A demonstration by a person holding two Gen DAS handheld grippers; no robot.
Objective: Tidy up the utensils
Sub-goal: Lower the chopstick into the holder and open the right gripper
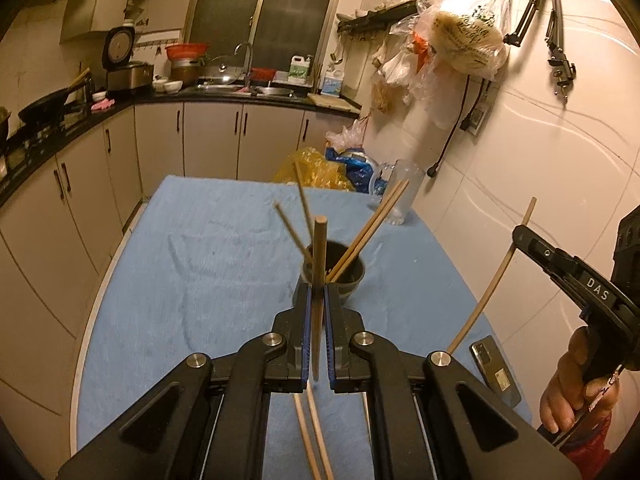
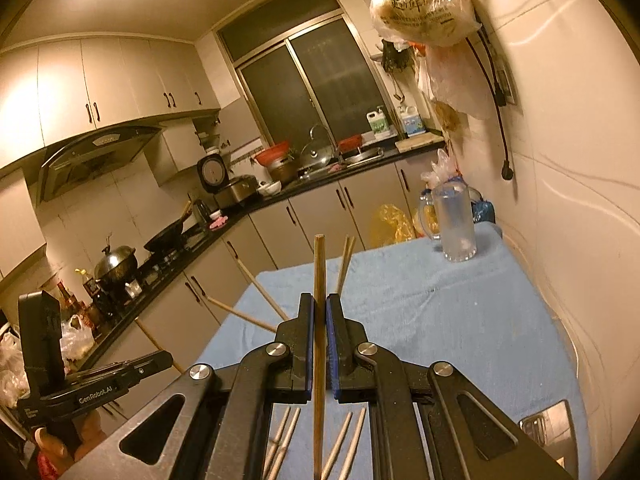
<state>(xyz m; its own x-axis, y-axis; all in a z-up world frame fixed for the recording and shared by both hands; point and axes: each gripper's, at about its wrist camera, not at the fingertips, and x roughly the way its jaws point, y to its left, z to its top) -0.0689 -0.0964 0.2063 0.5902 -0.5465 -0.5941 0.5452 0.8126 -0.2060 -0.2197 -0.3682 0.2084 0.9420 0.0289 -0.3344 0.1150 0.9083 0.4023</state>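
Now my left gripper (image 1: 319,292) pinches one chopstick (image 1: 319,264) above dark cup (image 1: 344,276); right gripper (image 2: 320,308) clamps another chopstick (image 2: 319,276).

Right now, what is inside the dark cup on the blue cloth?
The dark cup holds several wooden chopsticks, leaning outward in different directions. Their lower ends and the cup's bottom are hidden by its wall and by the left gripper, shut on another chopstick.
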